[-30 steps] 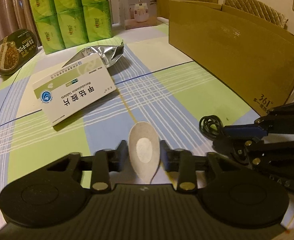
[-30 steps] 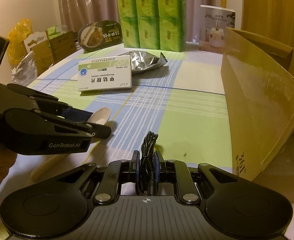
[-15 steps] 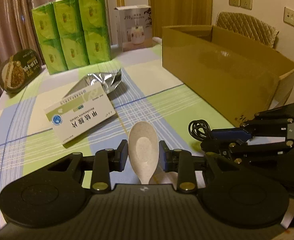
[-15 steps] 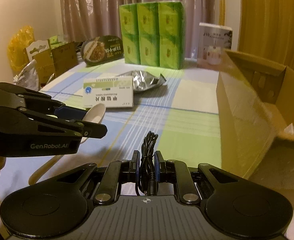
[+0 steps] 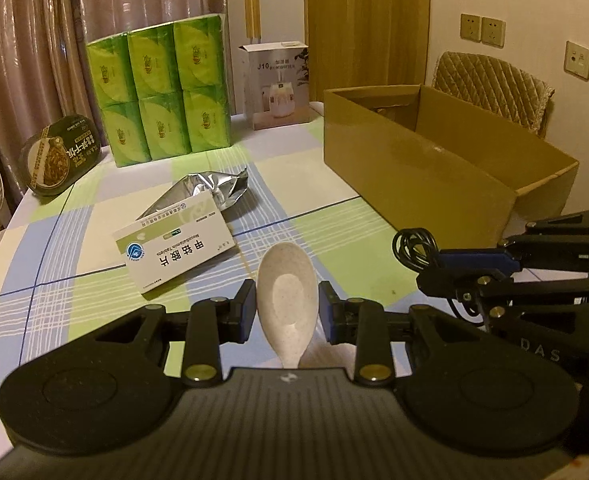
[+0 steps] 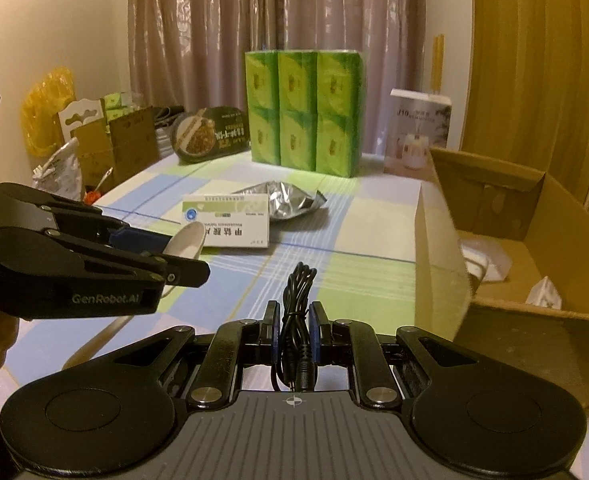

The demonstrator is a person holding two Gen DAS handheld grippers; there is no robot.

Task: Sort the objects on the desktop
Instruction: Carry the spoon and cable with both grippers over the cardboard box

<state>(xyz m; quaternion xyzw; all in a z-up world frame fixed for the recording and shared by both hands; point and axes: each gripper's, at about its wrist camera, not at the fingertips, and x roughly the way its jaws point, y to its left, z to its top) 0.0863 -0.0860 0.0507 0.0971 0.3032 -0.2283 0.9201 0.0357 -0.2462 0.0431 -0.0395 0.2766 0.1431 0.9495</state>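
Checked tablecloth carries a cardboard box at two o'clock. Left gripper clamps a pale spoon; right gripper clamps a coiled black cable, both above the cloth.

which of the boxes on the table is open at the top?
The big brown cardboard box at the table's right side: its top is open and pale items lie inside. The white medicine box lies flat and closed; the humidifier box stands upright.

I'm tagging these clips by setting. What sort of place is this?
Most likely a home dining or living room: a table with a checked tablecloth, long curtains behind it, a padded chair, and household goods such as green tissue packs.
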